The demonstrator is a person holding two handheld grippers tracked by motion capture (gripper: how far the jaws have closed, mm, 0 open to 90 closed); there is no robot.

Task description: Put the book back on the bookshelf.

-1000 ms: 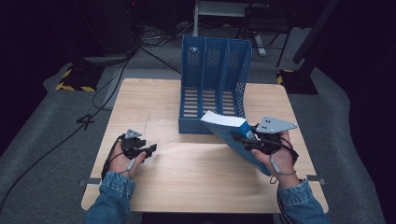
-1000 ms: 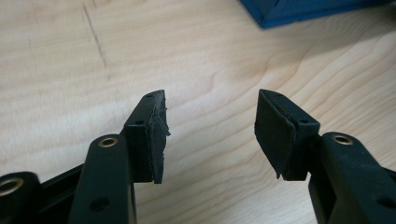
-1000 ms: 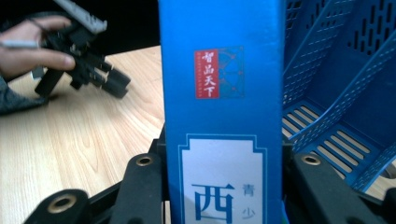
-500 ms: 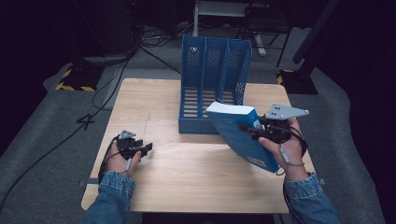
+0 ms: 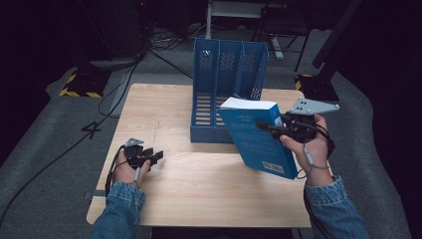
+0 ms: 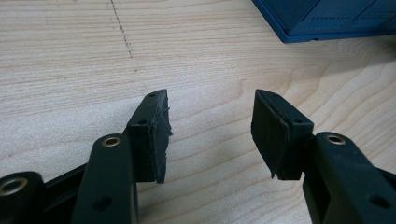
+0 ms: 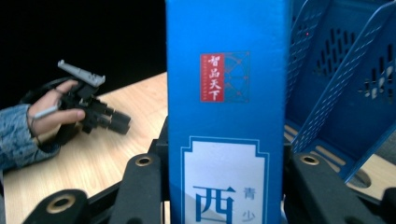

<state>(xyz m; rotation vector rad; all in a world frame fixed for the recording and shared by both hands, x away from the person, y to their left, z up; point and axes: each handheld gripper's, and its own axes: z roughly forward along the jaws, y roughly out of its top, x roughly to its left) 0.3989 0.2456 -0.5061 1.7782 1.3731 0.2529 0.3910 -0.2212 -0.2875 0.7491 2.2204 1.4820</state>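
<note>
A thick blue book hangs tilted above the table's right half, with my right gripper shut on it near its upper edge. In the right gripper view the book's spine stands upright between the two jaws. Just behind the book stands a blue slotted file rack with its compartments open toward me. My left gripper rests low over the table at the left. Its jaws are open with nothing between them, and bare wood shows between the pads.
The wooden table has free room at its left and front. A corner of the file rack lies ahead of the left gripper. Cables and dark stands cover the floor behind the table.
My right gripper has risen with the book, tipping it from a low slant to a steeper one in front of the rack. The left gripper has hardly moved.
</note>
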